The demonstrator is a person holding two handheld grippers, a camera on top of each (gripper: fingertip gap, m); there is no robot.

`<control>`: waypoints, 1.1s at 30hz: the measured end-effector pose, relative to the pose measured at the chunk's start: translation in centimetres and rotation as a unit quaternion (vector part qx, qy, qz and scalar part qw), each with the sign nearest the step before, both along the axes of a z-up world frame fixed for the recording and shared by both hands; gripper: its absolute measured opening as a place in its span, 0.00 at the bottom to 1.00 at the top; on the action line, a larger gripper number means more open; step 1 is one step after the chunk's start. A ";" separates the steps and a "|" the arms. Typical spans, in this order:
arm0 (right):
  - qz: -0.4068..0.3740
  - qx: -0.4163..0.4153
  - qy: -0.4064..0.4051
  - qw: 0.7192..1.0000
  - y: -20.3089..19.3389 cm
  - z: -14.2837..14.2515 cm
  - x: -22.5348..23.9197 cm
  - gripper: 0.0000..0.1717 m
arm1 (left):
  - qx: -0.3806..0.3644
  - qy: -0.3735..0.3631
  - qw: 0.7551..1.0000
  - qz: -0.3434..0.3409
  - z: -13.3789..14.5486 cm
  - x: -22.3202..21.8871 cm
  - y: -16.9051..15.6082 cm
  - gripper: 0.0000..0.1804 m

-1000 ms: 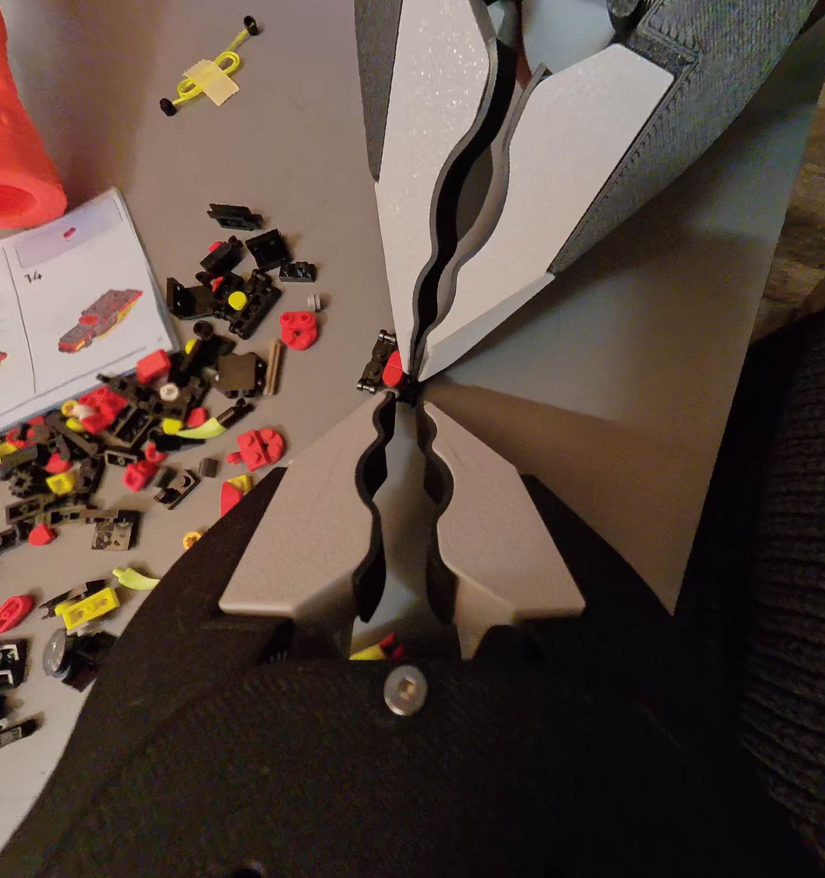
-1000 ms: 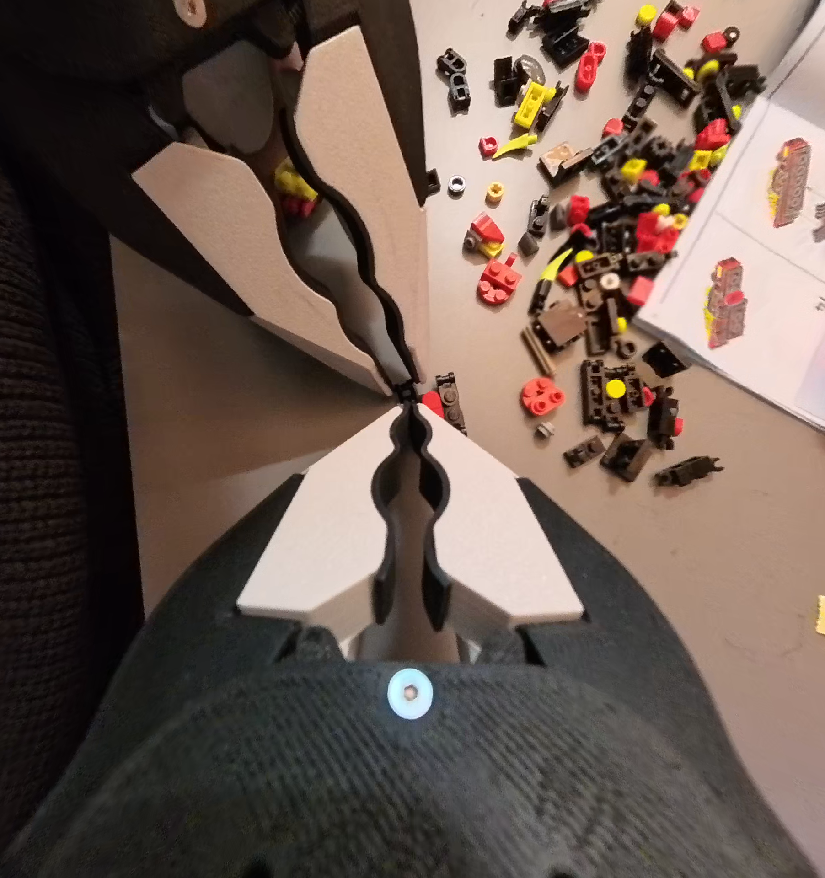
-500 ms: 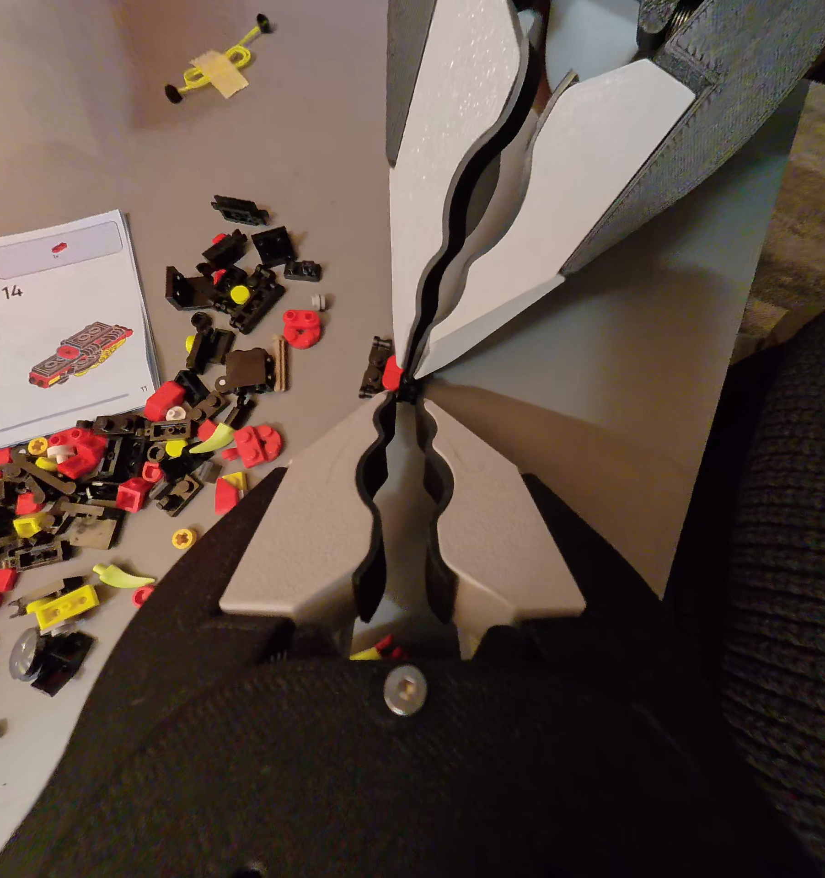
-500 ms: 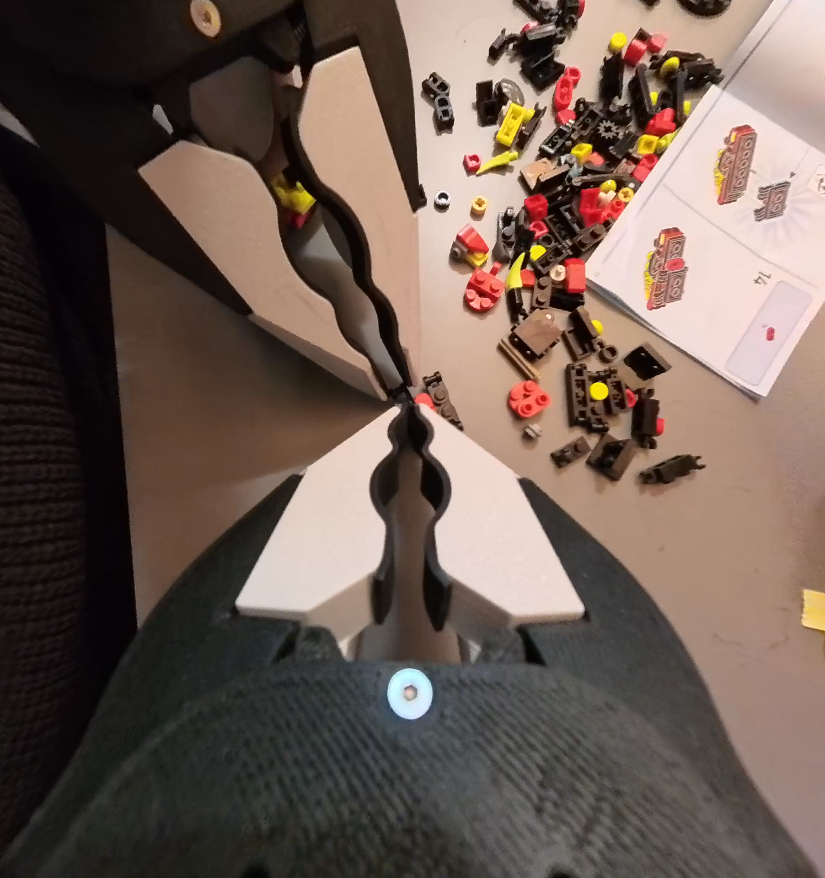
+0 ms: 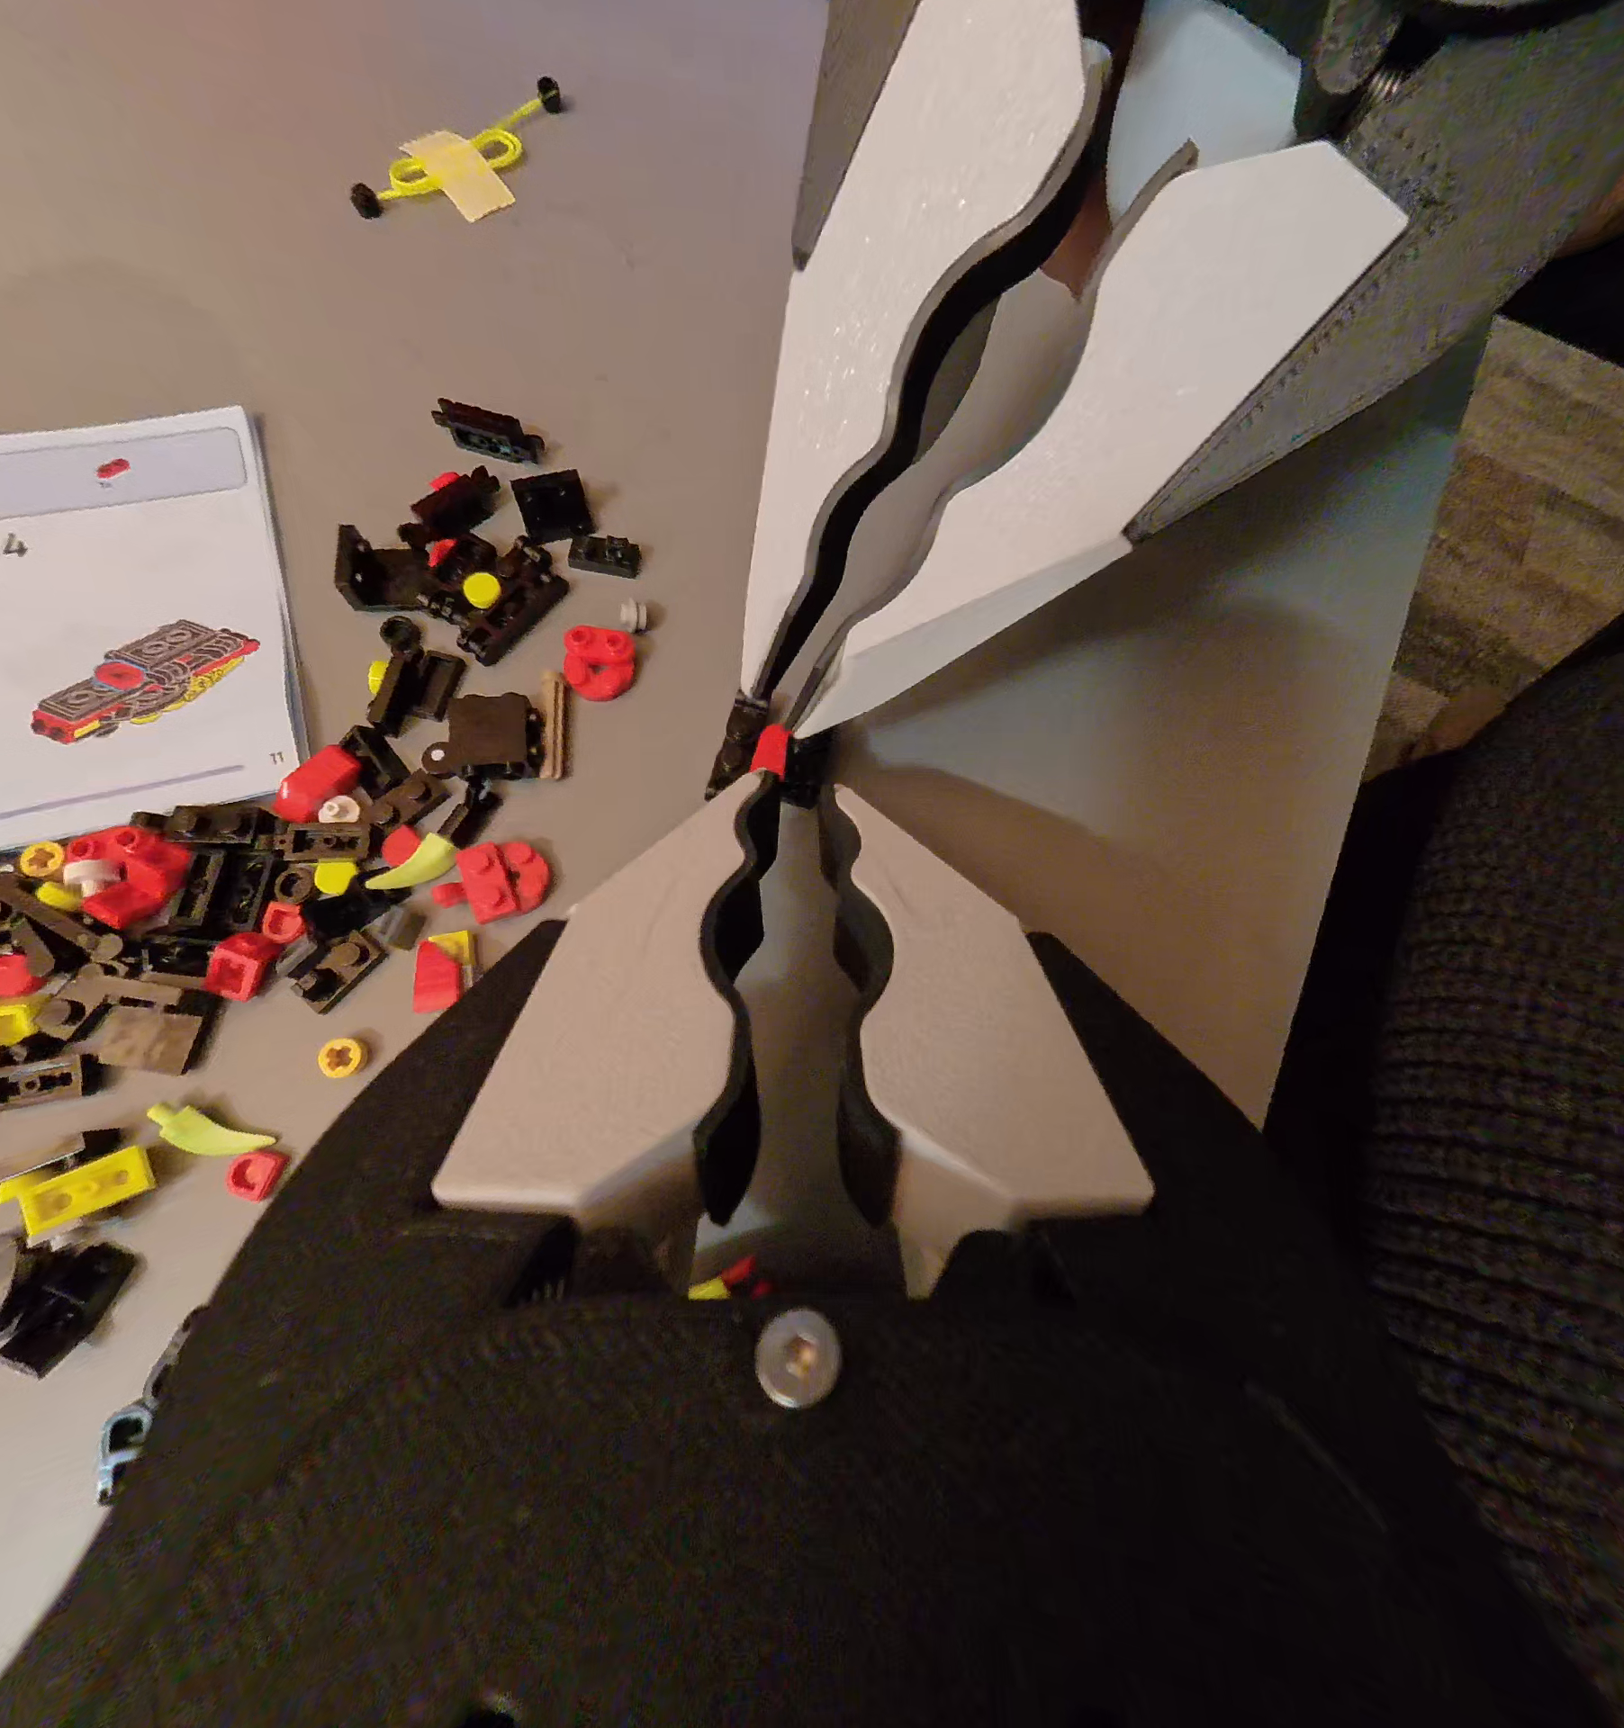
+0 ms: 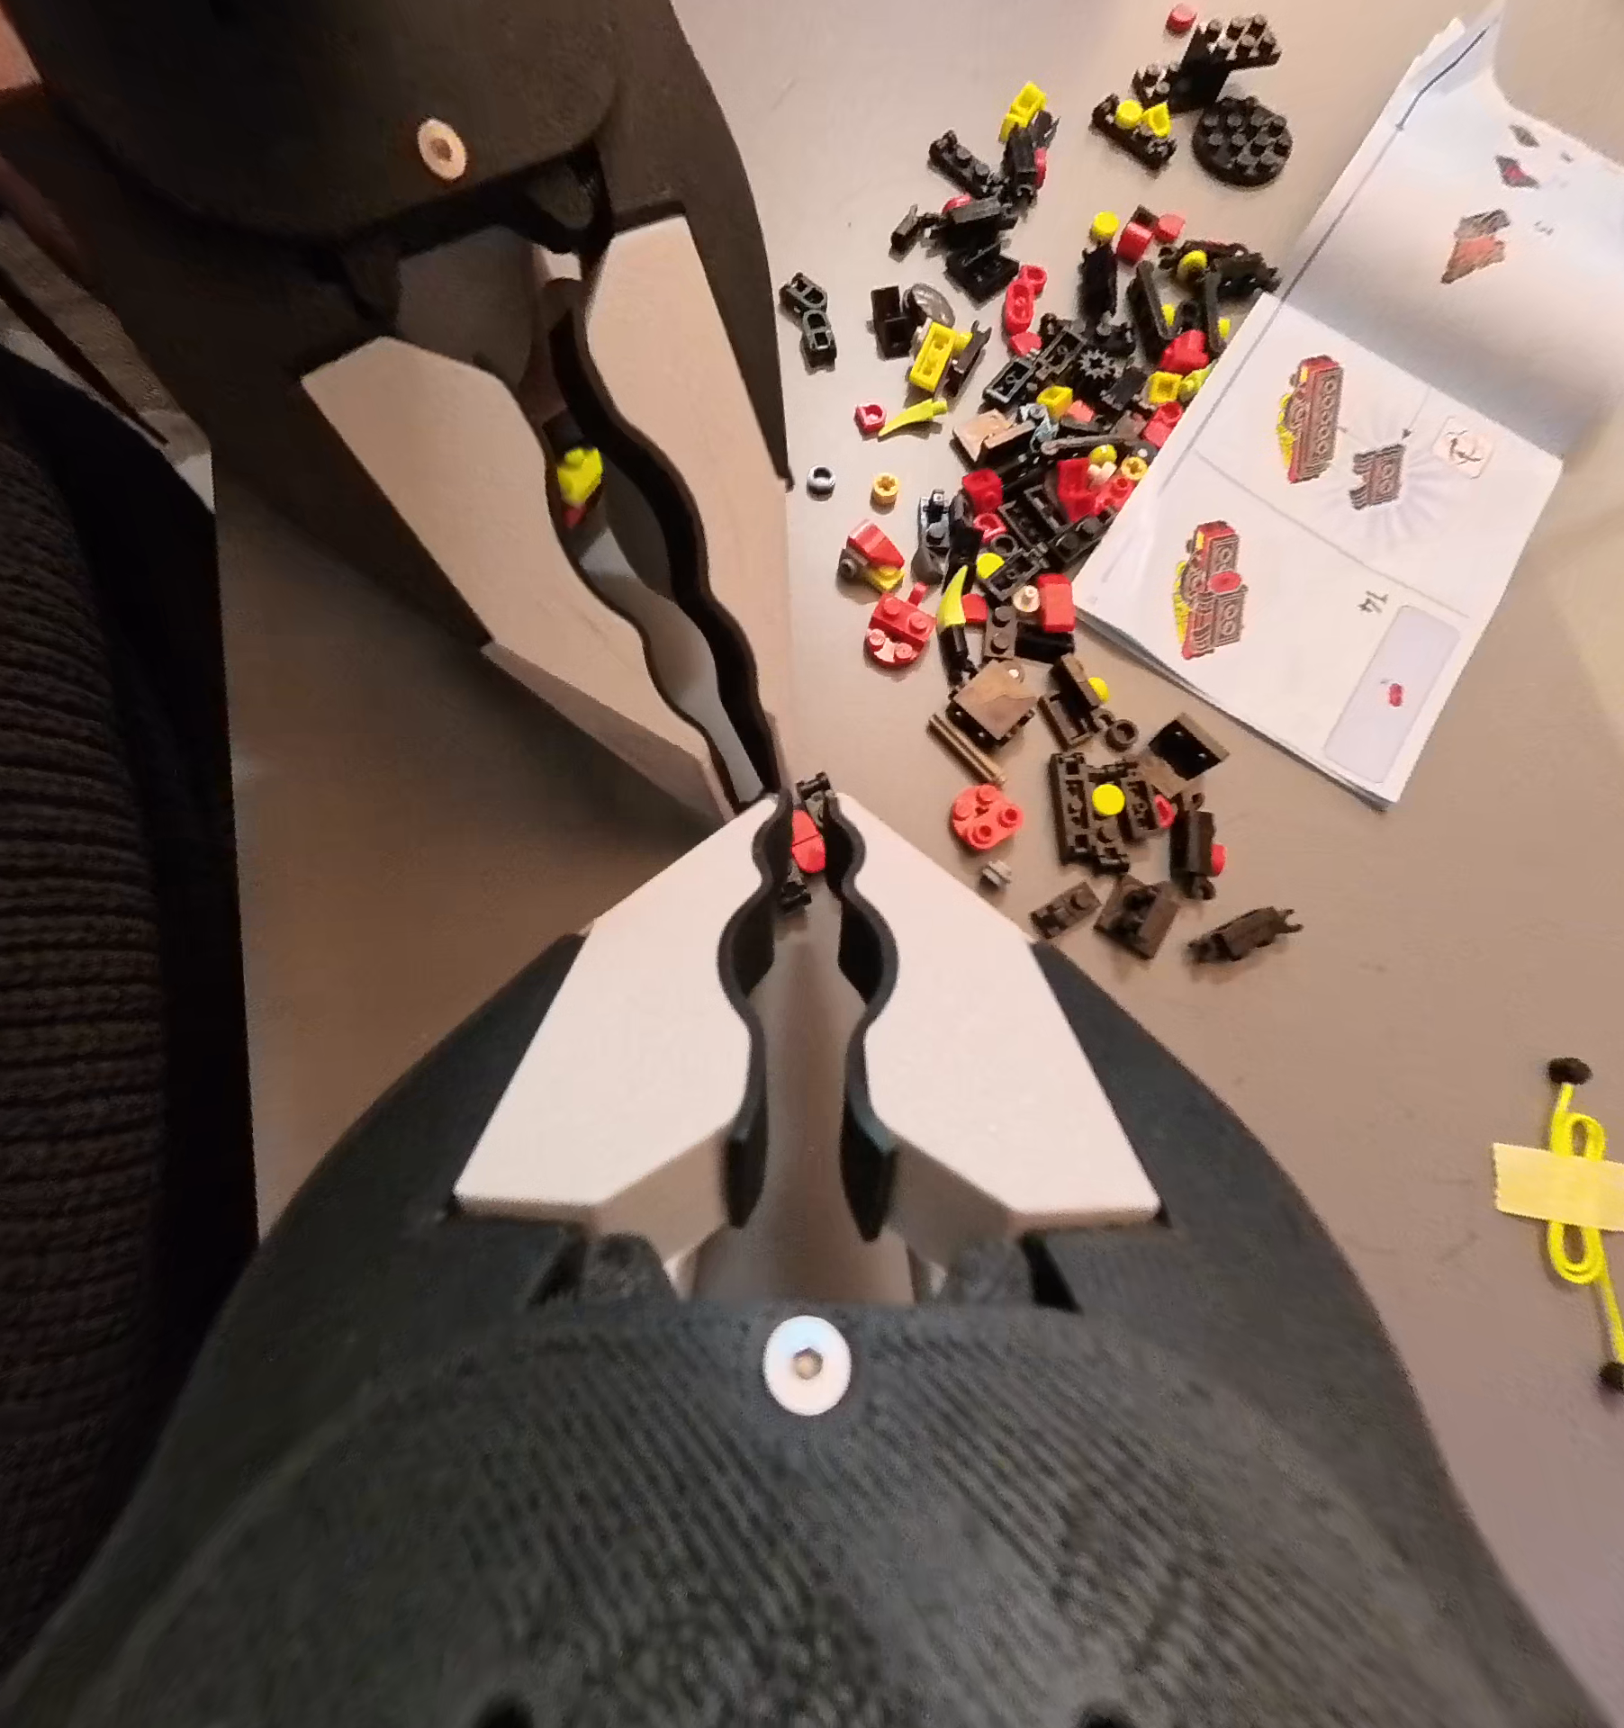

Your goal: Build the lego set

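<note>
Now, left view, left claw (image 5: 785, 795): fingers nearly together, tips clamped on the black end of a small red-and-black brick piece (image 5: 771, 748).
Left view, right claw (image 5: 771, 706): comes in from above, tip to tip with the left one, meeting the same piece from the far side. Its fingers are a narrow slit apart.
Left view, piece: up off the grey table (image 5: 228, 280), between the two sets of tips, well clear of the loose brick pile (image 5: 228, 888).
Left view, surroundings: open booklet (image 5: 116, 608) beside the pile, taped yellow cord (image 5: 453, 159) farther off, dark knit sleeve (image 5: 1538, 1029) at the right edge.
Right view, right claw (image 6: 804, 823): the piece (image 6: 806, 842) sits just inside the tips, red part against one pad, black part against the other. It reads as a pinch, though contact is hard to confirm.
Right view, left claw (image 6: 760, 790): tips close together, touching the top end of the piece.
Right view, nearest loose bits: round red brick (image 6: 984, 816) and a tiny grey stud (image 6: 997, 874), just beside the right finger, not touched.
Right view, hold: both claws are on one piece at once, and the red part faces the camera.
</note>
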State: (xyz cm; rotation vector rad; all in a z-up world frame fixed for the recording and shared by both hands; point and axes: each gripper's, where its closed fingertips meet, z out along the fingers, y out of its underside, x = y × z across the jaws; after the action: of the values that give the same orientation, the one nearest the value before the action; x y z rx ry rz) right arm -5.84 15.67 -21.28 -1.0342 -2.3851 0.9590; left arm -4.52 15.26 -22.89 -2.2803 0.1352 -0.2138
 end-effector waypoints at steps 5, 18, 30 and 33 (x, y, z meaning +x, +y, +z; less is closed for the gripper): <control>-0.003 0.005 0.002 1.000 0.2 -0.1 0.0 0.03 | 0.007 -0.027 1.000 0.007 0.6 0.1 0.1 0.04; -0.120 -0.015 0.058 0.991 5.9 1.0 -8.0 0.13 | 0.016 -0.063 0.998 0.020 1.8 0.0 -0.1 0.04; -0.155 0.037 -0.010 0.987 7.2 -2.8 -15.8 0.06 | 0.045 -0.140 0.988 0.035 4.0 -0.3 -2.4 0.03; -0.161 0.061 -0.005 0.985 8.5 -2.8 -16.2 0.04 | 0.049 -0.143 0.988 0.040 4.2 -0.3 -2.7 0.03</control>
State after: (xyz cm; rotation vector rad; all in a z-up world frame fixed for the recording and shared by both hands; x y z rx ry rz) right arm -22.06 24.20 -24.03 -1.3262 -2.1629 0.6839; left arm -4.83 12.53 -18.69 -2.1272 -0.0928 -0.4779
